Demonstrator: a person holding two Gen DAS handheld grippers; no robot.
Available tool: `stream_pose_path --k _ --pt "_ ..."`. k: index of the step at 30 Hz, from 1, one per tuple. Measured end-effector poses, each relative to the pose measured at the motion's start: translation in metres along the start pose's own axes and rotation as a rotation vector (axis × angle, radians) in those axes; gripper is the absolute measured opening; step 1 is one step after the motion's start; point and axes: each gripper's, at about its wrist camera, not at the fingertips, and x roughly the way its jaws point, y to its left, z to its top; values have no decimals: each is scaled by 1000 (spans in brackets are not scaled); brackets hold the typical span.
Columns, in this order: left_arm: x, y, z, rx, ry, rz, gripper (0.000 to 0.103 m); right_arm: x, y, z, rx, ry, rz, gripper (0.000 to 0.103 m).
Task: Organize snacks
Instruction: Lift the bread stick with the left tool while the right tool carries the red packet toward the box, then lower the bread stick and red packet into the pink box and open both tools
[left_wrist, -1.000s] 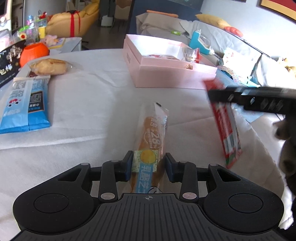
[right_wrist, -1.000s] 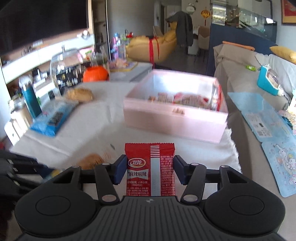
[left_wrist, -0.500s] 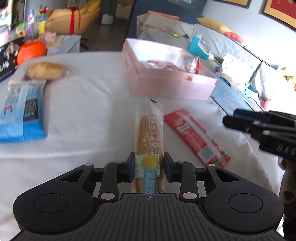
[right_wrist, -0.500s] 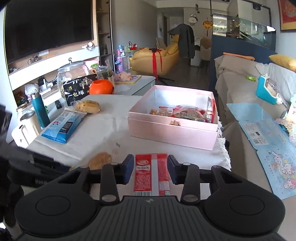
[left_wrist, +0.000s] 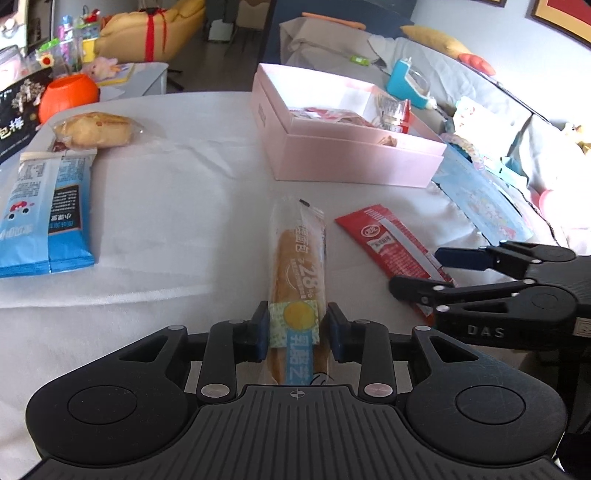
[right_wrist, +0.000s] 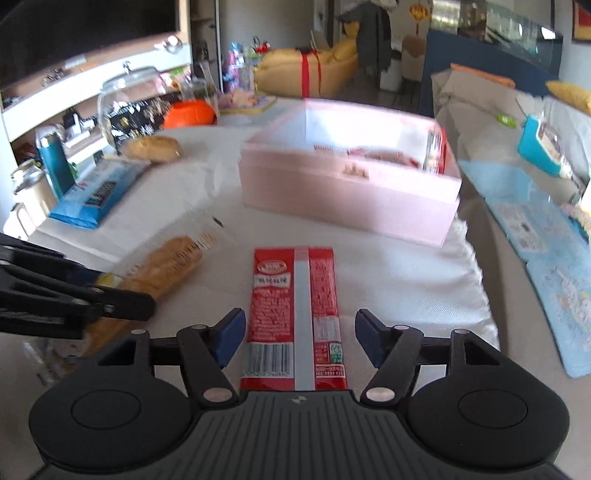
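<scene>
Left gripper (left_wrist: 295, 330): its blue pads pinch the near end of the long bread stick packet (left_wrist: 297, 269), which lies lengthwise on the white cloth of the table (left_wrist: 177, 206), pointing toward the pink box.

Right gripper (right_wrist: 300, 338): its jaws are opening; the red snack sachet (right_wrist: 295, 295) lies flat between them near the table's right edge, with a clear gap to each pad, so nothing grips it.

Pink box (left_wrist: 351, 162): open, toward the far right of the table, already holding several small snacks along its right side.

Other snacks: a blue packet (left_wrist: 44, 210) at the left edge and a wrapped bun (left_wrist: 94, 129) toward the far left corner, both well apart from the box.

Risk, left side: the grip is at the very end of a long, soft packet; in my judgement, lifting it could let the free end droop and catch the box wall, or the wrapper could slide out of the pads.

Risk, right side: the sachet is flat and slick; closing again may push it along the cloth rather than catch it.

Risk, both: the two grippers sit close together, so a sideways move could knock one against the other.
</scene>
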Motion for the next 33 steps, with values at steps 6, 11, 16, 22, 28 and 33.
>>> stream_pose_path --k 6,11,16,22,28,33 --pt "0 -1 0 1 1 3 36 -7 7 -5 -39 -4 14 54" --pt "-2 -4 2 28 8 1 35 -24 6 -2 -23 -37 46 47" --pt "-17 -12 9 54 -51 -29 35 -53 -4 6 7 -127 41 47" --pt "-57 -16 42 38 -222 -86 35 -78 -19 14 41 -211 7 47" --pt "-86 -32 124 76 -441 -132 35 -82 -33 21 59 -249 -32 47" --pt "-36 -30 193 33 -424 -201 37 -72 -40 27 74 -225 -62 47"
